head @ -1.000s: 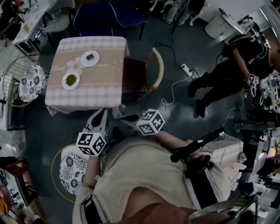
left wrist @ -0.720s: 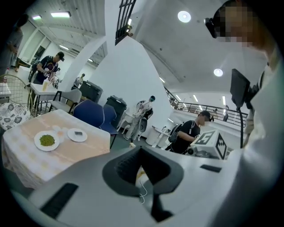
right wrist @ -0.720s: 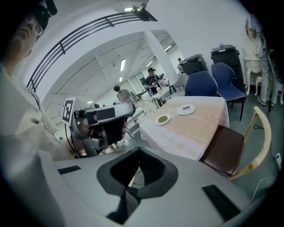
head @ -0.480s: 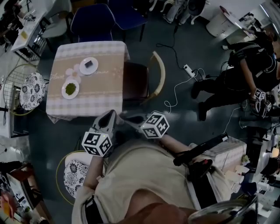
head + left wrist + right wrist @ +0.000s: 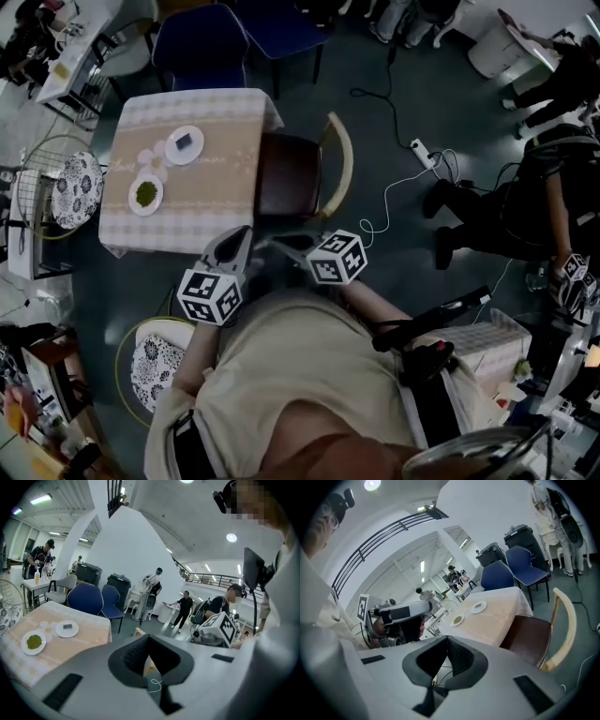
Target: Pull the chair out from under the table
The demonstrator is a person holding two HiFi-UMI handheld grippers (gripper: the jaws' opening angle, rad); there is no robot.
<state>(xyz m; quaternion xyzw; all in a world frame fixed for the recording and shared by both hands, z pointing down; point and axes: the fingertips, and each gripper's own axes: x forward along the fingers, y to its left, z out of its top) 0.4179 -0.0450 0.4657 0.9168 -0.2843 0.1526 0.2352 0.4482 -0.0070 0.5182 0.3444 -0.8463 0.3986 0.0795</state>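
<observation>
Plainly the chair (image 5: pixel 298 174) has not been pulled out yet; its dark brown seat is tucked partly beneath the right-hand edge of the table (image 5: pixel 208 192) as the head view shows it, and its pale, curved backrest arcs round on the side away from the table. That backrest is the obvious part to take hold of, since it stands free of the cloth and faces open floor.

Both claws are closed with nothing between them. The left gripper (image 5: pixel 240 236) shows its two dark pads pressed together in its own view, and the right gripper (image 5: pixel 279 246) shows the same; probably they are simply carried closed on the way in, as there is nothing to hold so far. They sit side by side just in front of the person's chest, near the table's closest corner and apart from the chair; neither touches it.

From the right gripper view the chair (image 5: pixel 534 637) lies to the right of the jaws; its seat looks smooth and padded, and the pale backrest rail is a thin bent band on slim uprights, narrow enough, by the look of it, for jaws to close around.

The table wears a checked cloth; on it rest a white plate (image 5: pixel 184 144) with a small dark item and a second plate (image 5: pixel 145 195) of something green, both well away from the chair's side, so a pull seems unlikely to disturb them.
</observation>
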